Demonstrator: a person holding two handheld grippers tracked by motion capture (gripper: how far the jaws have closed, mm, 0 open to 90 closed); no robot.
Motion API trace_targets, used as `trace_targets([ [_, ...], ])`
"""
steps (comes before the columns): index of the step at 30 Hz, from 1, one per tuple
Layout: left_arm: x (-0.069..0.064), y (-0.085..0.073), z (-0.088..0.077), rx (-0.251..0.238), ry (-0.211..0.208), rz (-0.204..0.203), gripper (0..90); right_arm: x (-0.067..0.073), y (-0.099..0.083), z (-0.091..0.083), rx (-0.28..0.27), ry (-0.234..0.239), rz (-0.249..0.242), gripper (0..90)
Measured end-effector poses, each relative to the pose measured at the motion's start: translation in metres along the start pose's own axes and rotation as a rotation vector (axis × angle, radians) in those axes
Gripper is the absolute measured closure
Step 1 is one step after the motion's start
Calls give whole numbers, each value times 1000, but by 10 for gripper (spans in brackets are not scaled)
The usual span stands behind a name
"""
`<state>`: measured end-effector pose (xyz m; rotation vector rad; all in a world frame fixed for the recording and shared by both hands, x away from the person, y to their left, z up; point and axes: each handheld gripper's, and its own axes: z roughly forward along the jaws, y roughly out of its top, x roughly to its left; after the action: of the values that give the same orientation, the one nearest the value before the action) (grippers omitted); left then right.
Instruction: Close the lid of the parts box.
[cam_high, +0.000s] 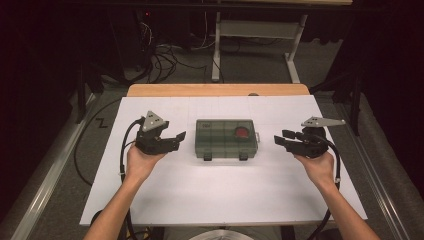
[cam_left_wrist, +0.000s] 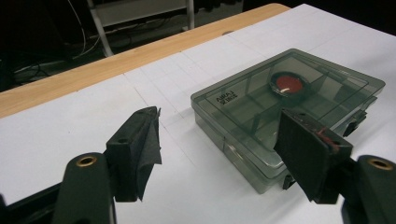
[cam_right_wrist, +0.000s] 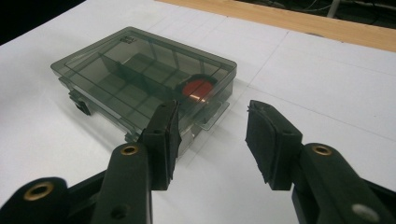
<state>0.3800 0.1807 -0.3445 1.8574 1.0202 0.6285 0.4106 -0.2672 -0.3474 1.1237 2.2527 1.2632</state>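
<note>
A smoky-grey clear plastic compartment box (cam_high: 226, 138) lies shut in the middle of the white table top, with a red round thing (cam_high: 242, 132) inside its right part. My left gripper (cam_high: 176, 137) hovers just left of the box, jaws apart and nothing between them. To the right of the box my right gripper (cam_high: 280, 139) points at it, open and empty. The left gripper view has the box (cam_left_wrist: 285, 100) ahead and to the right of my left gripper (cam_left_wrist: 231, 140). The right gripper view has the box (cam_right_wrist: 140, 79) ahead and left of my right gripper (cam_right_wrist: 212, 126), with the red thing (cam_right_wrist: 196, 88) near the left finger.
The white sheet (cam_high: 220, 195) covers the table, with a wooden strip (cam_high: 217, 90) along its far edge. Cables (cam_high: 165, 60) and a metal stand (cam_high: 217, 45) sit on the floor beyond. Bare white surface lies in front of the box.
</note>
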Motion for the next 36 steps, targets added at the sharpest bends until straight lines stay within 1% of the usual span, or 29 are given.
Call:
trace_targets([
  [3, -1, -3, -2, -9, -4, -2, 307, 1, -4, -5, -10, -1, -5, 539],
  [6, -1, -6, -4, -21, -17, -18, 309, 2, -7, -10, -21, -7, -17, 522],
  [7, -1, -6, -4, -16, -15, -25, 317, 3, -8, -12, -26, -12, -20, 515],
  [9, -1, -7, -7, -11, -6, -27, 330, 3, -9, -17, -39, -8, -22, 509],
  [12, -1, -10, -11, -19, -2, -36, 336, 2, -11, -23, -67, 3, -18, 500],
  [14, 0, -12, -13, -20, 4, -41, 334, 2, -13, -26, -76, 2, -18, 495],
  [16, 1, -14, -14, -26, 4, -47, 330, 2, -16, -28, -76, -7, -25, 486],
  [19, 2, -17, -17, -37, 5, -57, 325, 5, -20, -31, -72, -22, -48, 480],
  [22, 1, -20, -21, -43, 11, -57, 314, 5, -24, -34, -77, -19, -42, 469],
  [24, 0, -21, -23, -49, 21, -48, 286, 6, -26, -35, -86, -13, -39, 461],
  [28, -4, -23, -25, -61, 30, -31, 268, 7, -31, -37, -101, 0, -25, 449],
  [30, -5, -25, -25, -66, 33, -24, 263, 8, -33, -38, -98, 1, -23, 444],
  [35, -6, -31, -28, -80, 40, -23, 255, 9, -37, -40, -109, 6, -18, 432],
  [36, -7, -32, -28, -81, 35, -22, 255, 9, -38, -40, -111, 8, -17, 429],
])
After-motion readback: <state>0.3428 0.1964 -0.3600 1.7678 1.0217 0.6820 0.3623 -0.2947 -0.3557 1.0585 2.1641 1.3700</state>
